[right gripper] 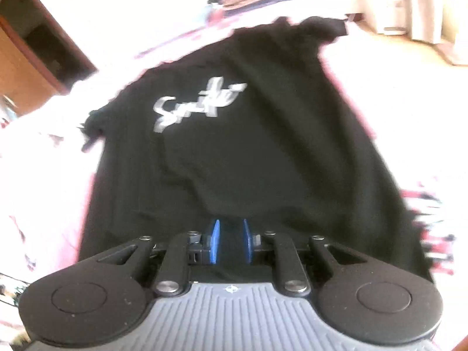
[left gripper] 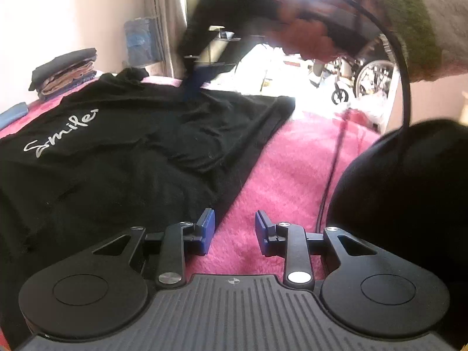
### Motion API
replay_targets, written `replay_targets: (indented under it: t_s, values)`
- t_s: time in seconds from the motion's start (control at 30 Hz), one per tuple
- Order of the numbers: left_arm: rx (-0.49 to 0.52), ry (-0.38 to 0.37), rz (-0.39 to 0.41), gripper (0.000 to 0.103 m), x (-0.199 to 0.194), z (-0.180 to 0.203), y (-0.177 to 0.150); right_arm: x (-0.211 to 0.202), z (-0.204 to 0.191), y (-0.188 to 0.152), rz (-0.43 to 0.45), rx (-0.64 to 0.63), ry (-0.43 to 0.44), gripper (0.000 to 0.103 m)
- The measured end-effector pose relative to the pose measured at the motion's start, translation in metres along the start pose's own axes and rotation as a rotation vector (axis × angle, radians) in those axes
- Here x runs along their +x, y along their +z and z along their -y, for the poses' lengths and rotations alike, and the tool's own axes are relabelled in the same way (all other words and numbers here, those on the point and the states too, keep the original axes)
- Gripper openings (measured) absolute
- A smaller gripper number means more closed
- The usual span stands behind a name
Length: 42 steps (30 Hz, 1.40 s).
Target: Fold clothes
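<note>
One black shirt (left gripper: 122, 152) lies spread on the pink blanket (left gripper: 280, 169), print side up, so that its whole outline is open to both grippers. That spread fits a garment laid out for folding; it would equally fit one flattened between folds, and the pictures do not settle which. A side edge runs diagonally down to just beside the left gripper (left gripper: 235, 231), whose blue pads stand well apart over bare blanket with nothing between them. It sits at the shirt's edge, probably placed there to take that edge or pin it down.

In the left view the right gripper (left gripper: 194, 80) is blurred, reaching down onto the far part of the shirt. In its own view the right gripper (right gripper: 231, 241) shows its pads drawn close with dark cloth filling the gap, so it seems to have pinched the shirt (right gripper: 248, 161) near an edge; the blur leaves how firmly unclear. Gripping there would let the cloth be lifted and carried over.

White script on the chest (left gripper: 60, 133) reads "Smile"; in the right view the same lettering is too smeared to read.

Beyond the shirt, a stack of folded clothes (left gripper: 65, 73) stands at the blanket's far corner, likely kept clear of the working space. A cable (left gripper: 403, 67) arcs from the person's sleeve (left gripper: 409, 20).
</note>
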<state>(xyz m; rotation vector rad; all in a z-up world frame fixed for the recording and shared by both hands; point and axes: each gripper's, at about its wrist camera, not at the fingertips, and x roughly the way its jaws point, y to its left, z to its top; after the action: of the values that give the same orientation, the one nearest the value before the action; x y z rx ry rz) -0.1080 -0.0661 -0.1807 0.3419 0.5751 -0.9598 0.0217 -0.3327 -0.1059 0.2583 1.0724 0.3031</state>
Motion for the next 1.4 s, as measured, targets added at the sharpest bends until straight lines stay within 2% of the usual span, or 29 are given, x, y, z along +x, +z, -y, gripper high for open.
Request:
replay_targets:
  t_s: [0.1,0.2,0.3,0.33,0.47,0.63,0.77,0.87,0.93,1.0,1.03,1.1,1.2,1.23,1.27,1.33,1.4]
  values:
    - [0.020,0.003,0.010,0.030,0.011,0.003,0.004,-0.003,0.023,0.003,-0.005,0.035,-0.078,0.019]
    - [0.056,0.010,-0.018,0.030,0.031,0.008,0.003,-0.005,0.046,0.006,-0.010,0.069,-0.156,0.019]
    - [0.086,0.012,-0.017,0.030,0.030,0.011,0.003,-0.008,0.069,0.009,-0.014,0.104,-0.234,0.019]
    - [0.087,0.009,-0.021,0.030,0.029,0.011,0.002,-0.021,0.068,0.011,0.032,0.118,-0.235,0.019]
    - [0.075,0.007,-0.030,0.030,0.027,0.011,0.003,-0.046,0.056,0.010,-0.017,0.045,-0.145,0.019]
    - [0.074,-0.003,-0.020,0.031,0.026,0.010,-0.001,-0.010,0.046,-0.010,-0.193,-0.129,-0.226,0.018]
    - [0.070,-0.004,-0.025,0.031,0.025,0.011,-0.001,-0.033,0.077,0.022,0.047,0.064,-0.245,0.019]
    - [0.049,-0.006,-0.027,0.031,0.025,0.010,0.000,-0.053,0.087,0.029,0.002,0.104,-0.171,0.020]
    - [0.048,-0.006,-0.023,0.031,0.025,0.010,-0.001,-0.054,0.082,0.019,-0.111,0.035,-0.146,0.020]
    - [0.051,-0.007,-0.019,0.031,0.025,0.011,-0.001,-0.048,0.076,0.001,-0.212,-0.063,-0.182,0.020]
    - [0.061,-0.007,-0.017,0.032,0.025,0.011,-0.002,-0.043,0.076,-0.007,-0.227,-0.085,-0.212,0.020]
    - [0.093,-0.004,-0.016,0.032,0.024,0.013,-0.003,-0.037,0.087,-0.010,-0.193,-0.045,-0.258,0.017]
    - [0.107,0.002,-0.024,0.032,0.022,0.015,-0.003,-0.066,0.108,0.003,0.019,0.101,-0.302,0.020]
    - [0.105,0.004,-0.027,0.032,0.022,0.015,-0.002,-0.075,0.110,0.005,0.037,0.116,-0.277,0.020]
    - [0.100,0.006,-0.029,0.032,0.022,0.015,-0.002,-0.084,0.111,0.006,0.050,0.127,-0.248,0.020]
    - [0.092,0.009,-0.031,0.032,0.023,0.014,-0.001,-0.087,0.107,-0.001,-0.010,0.087,-0.182,0.020]
    - [0.093,0.011,-0.031,0.033,0.024,0.013,-0.001,-0.067,0.095,-0.013,-0.067,0.036,-0.180,0.020]
